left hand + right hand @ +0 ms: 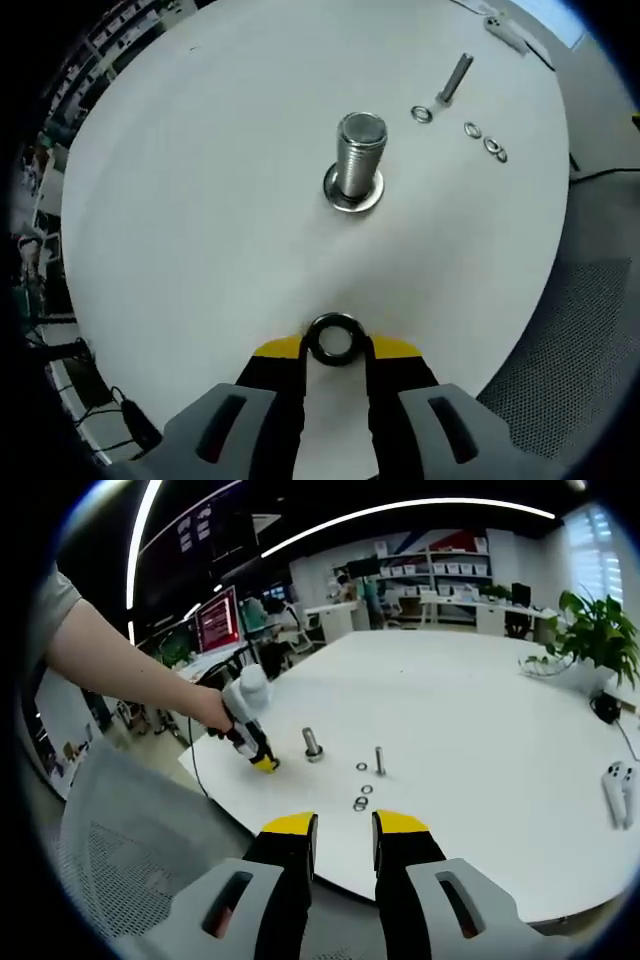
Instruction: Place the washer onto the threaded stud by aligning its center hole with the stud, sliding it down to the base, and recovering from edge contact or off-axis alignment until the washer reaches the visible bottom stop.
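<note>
The left gripper (pixel 337 345) clenched a dark metal ring washer (pixel 335 338) between yellow tips, near the upright silver threaded stud (pixel 359 160) on the white round table (pixel 180 220). The carry step seemed under way; next called for centring the hole over the stud. The right gripper (pixel 345 832) hung released, well back.

In the right gripper view the left tongs (pixel 266 763) are too small to show the jaws or anything between them. The loose rings (pixel 361 802) at five o'clock of the stud (pixel 312 744) blur together. The tabletop (pixel 480 720) is cut off at three o'clock.
</note>
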### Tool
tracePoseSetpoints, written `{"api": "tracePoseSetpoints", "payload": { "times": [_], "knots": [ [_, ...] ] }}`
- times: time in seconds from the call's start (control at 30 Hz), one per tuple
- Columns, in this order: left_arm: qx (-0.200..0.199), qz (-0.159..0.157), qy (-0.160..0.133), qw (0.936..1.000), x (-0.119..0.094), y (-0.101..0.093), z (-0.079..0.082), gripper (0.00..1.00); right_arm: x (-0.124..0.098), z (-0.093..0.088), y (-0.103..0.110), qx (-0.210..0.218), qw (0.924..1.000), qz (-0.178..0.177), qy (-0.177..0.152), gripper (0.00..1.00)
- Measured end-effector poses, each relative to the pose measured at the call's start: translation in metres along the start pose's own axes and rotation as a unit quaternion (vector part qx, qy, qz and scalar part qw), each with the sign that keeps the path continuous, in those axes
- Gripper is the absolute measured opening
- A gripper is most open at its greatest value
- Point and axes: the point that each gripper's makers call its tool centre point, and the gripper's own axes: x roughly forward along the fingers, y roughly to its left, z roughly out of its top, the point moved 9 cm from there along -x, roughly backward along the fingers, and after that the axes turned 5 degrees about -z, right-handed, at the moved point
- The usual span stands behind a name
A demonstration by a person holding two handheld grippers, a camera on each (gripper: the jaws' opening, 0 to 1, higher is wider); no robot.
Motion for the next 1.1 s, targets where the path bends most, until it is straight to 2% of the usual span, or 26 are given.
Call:
{"api": "tracePoseSetpoints", "payload": {
  "times": [0.1,0.27,0.33,0.37,0.43,0.47,0.9,0.97,1.0,1.1],
  "knots": [
    [0.029,0.000,0.018,0.9994,0.000,-0.011,-0.002,0.21,0.000,0.000,0.001,-0.001,1.0000,0.003,-0.003,0.25],
    [0.024,-0.002,-0.001,0.9997,0.001,-0.009,-0.006,0.22,0.000,0.000,0.002,-0.001,1.0000,0.006,-0.005,0.25],
    [0.006,-0.022,-0.014,0.9996,0.002,-0.010,-0.008,0.30,0.000,0.000,0.002,-0.003,0.9999,0.009,-0.005,0.25],
    [0.011,-0.016,-0.010,0.9998,0.003,-0.011,-0.008,0.31,0.000,0.000,0.003,-0.004,0.9999,0.011,-0.004,0.25],
    [0.034,-0.006,-0.005,0.9994,0.005,-0.014,-0.008,0.31,0.000,0.000,0.004,-0.006,0.9999,0.013,-0.003,0.25],
    [0.014,-0.005,-0.005,0.9999,0.005,-0.012,-0.008,0.31,0.000,0.000,0.004,-0.006,0.9999,0.014,-0.003,0.25],
    [0.012,-0.001,0.003,0.9999,0.006,-0.013,-0.007,0.30,-0.001,0.002,0.005,-0.008,0.9997,0.020,-0.008,0.25],
    [0.002,0.000,0.003,1.0000,0.005,-0.013,-0.007,0.21,-0.001,0.002,0.006,-0.008,0.9997,0.020,-0.008,0.25],
    [-0.007,0.003,-0.009,0.9999,0.006,-0.014,-0.006,0.21,0.000,0.002,0.006,-0.008,0.9997,0.020,-0.008,0.25],
    [-0.004,0.002,-0.003,1.0000,0.004,-0.016,-0.006,0.21,0.000,0.001,0.006,-0.010,0.9997,0.020,-0.005,0.25]
  ]
}}
